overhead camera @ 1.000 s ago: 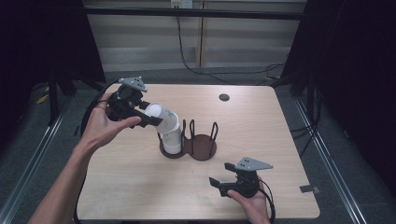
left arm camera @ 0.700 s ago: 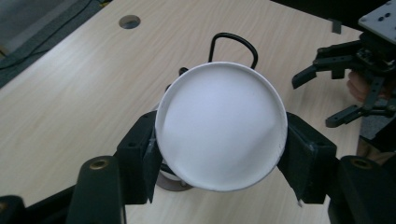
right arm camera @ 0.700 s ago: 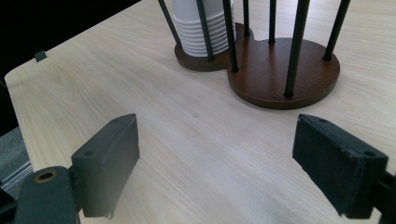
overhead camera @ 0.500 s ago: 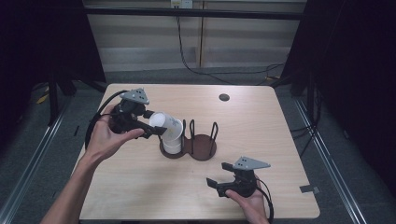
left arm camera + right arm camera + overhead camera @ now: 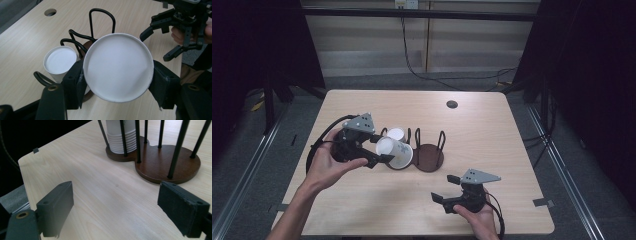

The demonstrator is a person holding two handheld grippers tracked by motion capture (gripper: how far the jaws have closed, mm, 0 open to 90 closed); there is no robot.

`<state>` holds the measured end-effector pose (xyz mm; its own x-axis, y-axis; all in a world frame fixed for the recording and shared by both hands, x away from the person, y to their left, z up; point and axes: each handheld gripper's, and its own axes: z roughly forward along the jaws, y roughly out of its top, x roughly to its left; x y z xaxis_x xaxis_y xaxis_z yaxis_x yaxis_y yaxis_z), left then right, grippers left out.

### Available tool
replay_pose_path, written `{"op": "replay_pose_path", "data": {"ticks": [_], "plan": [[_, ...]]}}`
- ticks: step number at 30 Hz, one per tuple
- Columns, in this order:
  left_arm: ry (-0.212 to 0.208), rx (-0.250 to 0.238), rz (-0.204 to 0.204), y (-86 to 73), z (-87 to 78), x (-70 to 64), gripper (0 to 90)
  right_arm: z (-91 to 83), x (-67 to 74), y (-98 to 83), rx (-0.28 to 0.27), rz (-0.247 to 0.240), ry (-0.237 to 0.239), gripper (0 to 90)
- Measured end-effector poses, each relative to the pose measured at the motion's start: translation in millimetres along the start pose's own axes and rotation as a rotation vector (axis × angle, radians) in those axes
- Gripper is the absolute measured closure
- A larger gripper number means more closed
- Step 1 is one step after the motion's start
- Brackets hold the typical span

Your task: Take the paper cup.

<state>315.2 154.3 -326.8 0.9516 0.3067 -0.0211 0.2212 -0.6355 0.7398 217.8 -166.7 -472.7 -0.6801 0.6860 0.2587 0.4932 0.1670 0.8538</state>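
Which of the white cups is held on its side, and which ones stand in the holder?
The cup clamped in the left hand-held gripper is on its side. The stacked cups stand in the holder.

Cup stack [image 5: 119, 135] top cut off, held cup [image 5: 118, 67] hiding rack base

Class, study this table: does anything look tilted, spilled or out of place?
One white paper cup lies on its side in the left gripper, apart from the upright stack in the wire holder. Nothing is spilled or damaged.
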Motion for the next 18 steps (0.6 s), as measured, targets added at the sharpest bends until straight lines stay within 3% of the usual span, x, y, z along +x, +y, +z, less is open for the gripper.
{"op": "replay_pose_path", "data": {"ticks": [6, 13, 15, 18], "plan": [[0.001, 0.006, 0.019, -10.6, 7.9, -10.5, 37.0, -0.6, 1.3, 1.5, -0.01, -0.012, 0.02, 12.7], [-0.035, -0.013, 0.01, -25.1, 17.2, -6.9, 36.9, -0.2, 4.5, 5.5, -0.011, -0.022, 0.05, 12.9], [-0.025, -0.007, 0.011, -29.1, 20.9, -8.1, 36.9, 1.7, 5.2, 5.6, -0.008, -0.024, 0.062, 12.9], [-0.053, -0.024, 0.002, -36.9, 25.2, -8.8, 36.9, 3.8, 7.3, 7.1, -0.008, -0.031, 0.078, 12.9]]}}
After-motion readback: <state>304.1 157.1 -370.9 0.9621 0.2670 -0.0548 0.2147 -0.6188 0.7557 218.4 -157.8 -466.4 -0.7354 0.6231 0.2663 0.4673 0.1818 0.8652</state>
